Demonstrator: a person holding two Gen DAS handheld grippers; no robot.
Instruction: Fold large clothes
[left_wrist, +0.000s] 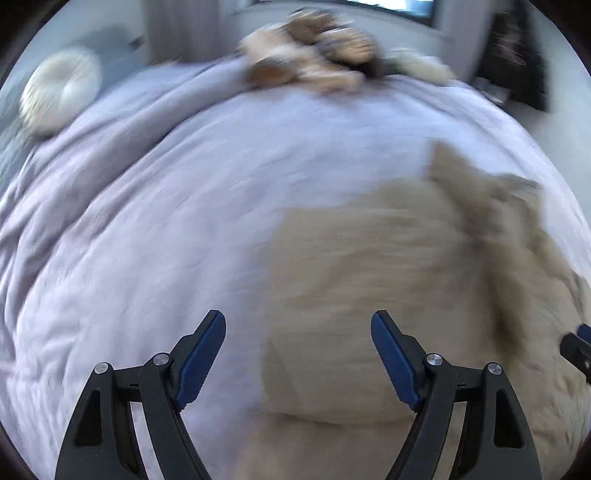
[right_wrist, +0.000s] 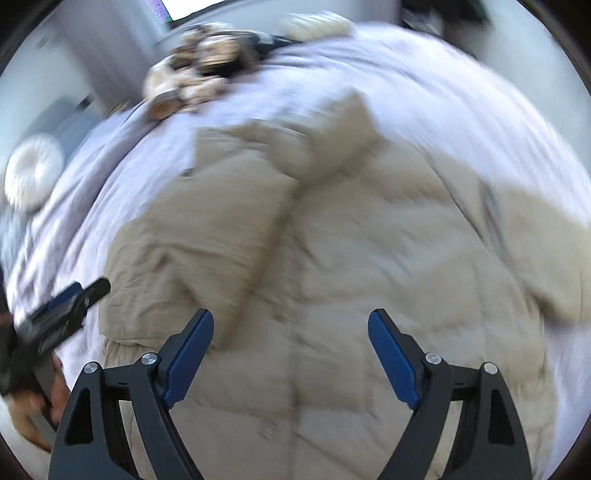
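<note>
Both the left gripper (left_wrist: 298, 319) and the right gripper (right_wrist: 291, 318) have their fingers spread wide and hold nothing. Beneath them a beige coat (right_wrist: 332, 266) lies spread on the lilac bedspread (left_wrist: 155, 221), near a heap of clothes (left_wrist: 314, 59).

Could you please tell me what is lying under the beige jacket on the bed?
The beige jacket lies spread on a lilac bedspread, which shows all around it. Whatever is beneath the jacket's middle is covered, so nothing else can be confirmed there.
</note>
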